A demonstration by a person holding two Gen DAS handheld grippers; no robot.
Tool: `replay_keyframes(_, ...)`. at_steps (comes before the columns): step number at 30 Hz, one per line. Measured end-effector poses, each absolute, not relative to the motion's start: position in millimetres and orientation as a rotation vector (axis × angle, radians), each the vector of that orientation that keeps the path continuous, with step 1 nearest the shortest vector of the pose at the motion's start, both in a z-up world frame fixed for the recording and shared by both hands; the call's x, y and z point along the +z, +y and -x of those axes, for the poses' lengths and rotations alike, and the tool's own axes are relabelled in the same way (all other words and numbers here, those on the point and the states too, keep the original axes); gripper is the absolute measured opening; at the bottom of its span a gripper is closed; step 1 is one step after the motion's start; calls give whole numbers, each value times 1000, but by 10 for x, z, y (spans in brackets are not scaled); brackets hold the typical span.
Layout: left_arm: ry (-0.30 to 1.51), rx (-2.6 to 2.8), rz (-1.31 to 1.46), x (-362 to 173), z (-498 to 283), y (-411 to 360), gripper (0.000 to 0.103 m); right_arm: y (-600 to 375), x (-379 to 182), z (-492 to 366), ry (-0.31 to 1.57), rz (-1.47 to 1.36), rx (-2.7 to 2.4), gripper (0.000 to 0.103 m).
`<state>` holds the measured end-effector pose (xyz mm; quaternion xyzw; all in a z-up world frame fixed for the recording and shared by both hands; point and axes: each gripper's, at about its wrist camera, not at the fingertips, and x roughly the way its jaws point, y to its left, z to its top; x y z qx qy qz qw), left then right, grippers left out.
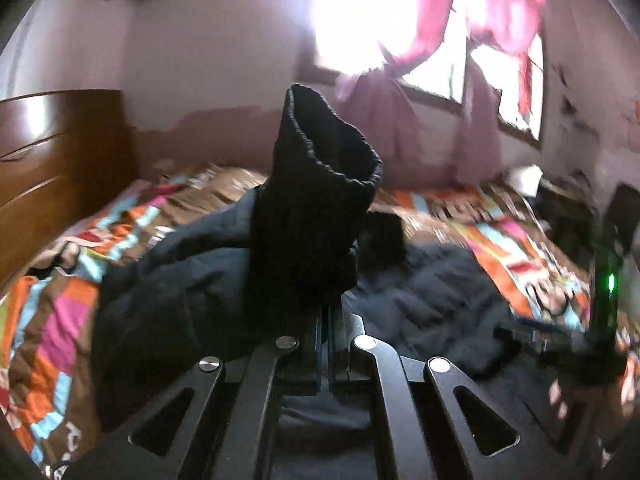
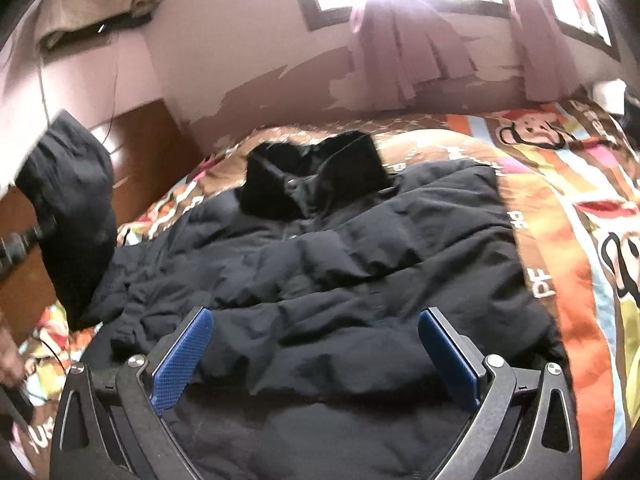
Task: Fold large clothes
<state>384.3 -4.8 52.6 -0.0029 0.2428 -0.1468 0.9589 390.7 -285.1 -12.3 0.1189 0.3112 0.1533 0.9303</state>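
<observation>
A large dark navy padded jacket (image 2: 340,264) lies spread on the bed, its black furry collar (image 2: 316,176) at the far end. My left gripper (image 1: 325,312) is shut on the jacket's sleeve (image 1: 316,204) and holds it lifted, the knitted cuff standing open above the fingers. The raised sleeve also shows at the left of the right wrist view (image 2: 72,208). My right gripper (image 2: 316,356) is open and empty, low over the jacket's near hem, with its blue pads (image 2: 180,360) wide apart. The jacket body also shows in the left wrist view (image 1: 420,300).
A colourful patterned bedspread (image 2: 568,216) covers the bed. A wooden headboard (image 1: 52,160) stands at the left. A bright window with pink curtains (image 1: 432,28) is behind the bed. Dark objects (image 1: 560,208) lie at the bed's far right corner.
</observation>
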Motion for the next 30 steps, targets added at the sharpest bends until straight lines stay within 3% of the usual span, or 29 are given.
replay_keyframes(9, 700, -509, -205, -120, -3793, -922, 0, -3274, -215, -3884, 653, -463, 427, 103)
replay_keyframes(14, 722, -578, -302, -280, -3712, -1185, 0, -3200, -216, -3917, 646, -508, 555, 100)
replay_keyframes(20, 759, -595, -363, -430, -3698, -1293, 0, -3086, -439, -4127, 781, -637, 599, 96)
replay_keyframes(24, 789, -606, -347, -513, -3654, -1175, 5, -3087, -635, -4251, 868, -734, 582, 77)
replay_keyframes(26, 815, -608, -331, -538, -3656, -1145, 8, -3079, -694, -4285, 890, -759, 572, 62)
replay_keyframes(28, 829, -618, -312, -545, -3628, -1118, 14, -3067, -720, -4301, 903, -761, 568, 39)
replay_keyframes(30, 826, -633, -280, -508, -3586, -1073, 33, -3042, -735, -4305, 917, -751, 553, 23)
